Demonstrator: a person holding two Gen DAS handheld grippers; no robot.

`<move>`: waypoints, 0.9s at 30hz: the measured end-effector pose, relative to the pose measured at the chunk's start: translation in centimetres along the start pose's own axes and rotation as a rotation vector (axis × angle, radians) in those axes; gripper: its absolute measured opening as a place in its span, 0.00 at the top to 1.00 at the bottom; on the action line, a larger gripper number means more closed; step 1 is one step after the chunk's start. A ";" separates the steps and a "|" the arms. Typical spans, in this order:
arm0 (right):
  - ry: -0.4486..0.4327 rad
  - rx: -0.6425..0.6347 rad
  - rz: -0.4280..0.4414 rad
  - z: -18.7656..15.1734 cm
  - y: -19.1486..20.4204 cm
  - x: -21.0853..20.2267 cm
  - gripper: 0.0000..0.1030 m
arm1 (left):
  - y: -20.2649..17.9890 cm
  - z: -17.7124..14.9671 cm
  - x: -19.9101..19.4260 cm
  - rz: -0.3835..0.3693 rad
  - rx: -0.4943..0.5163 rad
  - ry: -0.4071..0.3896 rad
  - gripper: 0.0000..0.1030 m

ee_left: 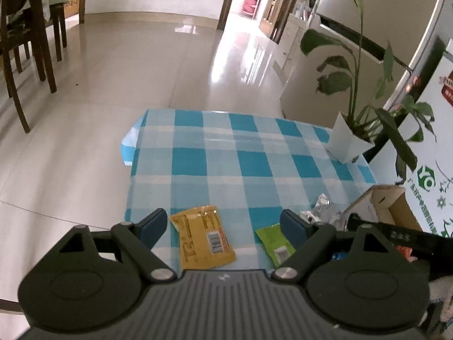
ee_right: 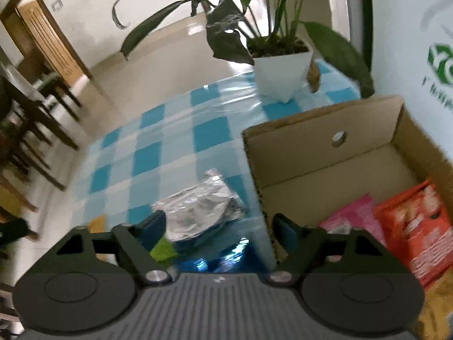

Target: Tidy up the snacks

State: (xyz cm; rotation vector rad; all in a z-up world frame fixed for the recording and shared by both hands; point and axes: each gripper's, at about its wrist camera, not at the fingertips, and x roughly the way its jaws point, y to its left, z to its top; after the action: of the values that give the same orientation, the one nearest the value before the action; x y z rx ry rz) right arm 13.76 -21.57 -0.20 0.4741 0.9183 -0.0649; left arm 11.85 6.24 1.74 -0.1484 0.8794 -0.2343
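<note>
My left hand-held gripper (ee_left: 223, 223) is wide open with nothing in it. It hangs over the checked surface (ee_left: 254, 153). Between its fingers lies a yellow snack packet (ee_left: 202, 236), flat, its long side pointing away from me and a bit left. A green packet (ee_left: 276, 243) lies just beside the right finger. My right hand-held gripper (ee_right: 218, 225) is open too, near a silver foil bag (ee_right: 198, 208). The cardboard box (ee_right: 320, 147) holds a pink packet (ee_right: 355, 212) and an orange packet (ee_right: 419, 226).
</note>
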 end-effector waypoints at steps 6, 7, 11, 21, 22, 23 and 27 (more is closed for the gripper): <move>0.014 0.037 -0.162 0.0 -2.0 0.8 0.19 | -1.0 -0.7 1.2 0.010 0.046 0.049 0.16; 0.005 0.051 -0.156 0.0 -2.3 0.6 0.19 | -1.2 -0.9 1.6 0.013 0.060 0.067 0.16; -0.063 -0.002 -0.166 0.3 -1.6 -1.5 0.19 | -1.9 -1.6 2.5 0.051 0.096 0.109 0.16; -0.212 -0.266 -0.056 -1.7 3.5 -7.9 0.19 | -1.6 -1.3 3.0 0.091 0.071 0.119 0.15; -0.195 -0.290 -0.038 -2.3 4.0 -7.9 0.19 | -1.6 -1.4 3.1 0.095 0.072 0.123 0.15; -0.175 -0.306 -0.025 -2.8 4.4 -7.5 0.19 | -1.7 -1.4 3.2 0.099 0.075 0.127 0.15; -0.086 -0.336 -0.022 -4.2 5.2 -5.3 0.21 | -1.9 -1.6 3.6 0.103 0.082 0.139 0.15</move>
State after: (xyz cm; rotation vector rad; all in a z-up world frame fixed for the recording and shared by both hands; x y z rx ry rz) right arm 8.68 -15.87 3.64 0.1481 0.8298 0.0485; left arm 12.51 3.41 -1.55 -0.0097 1.0108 -0.1854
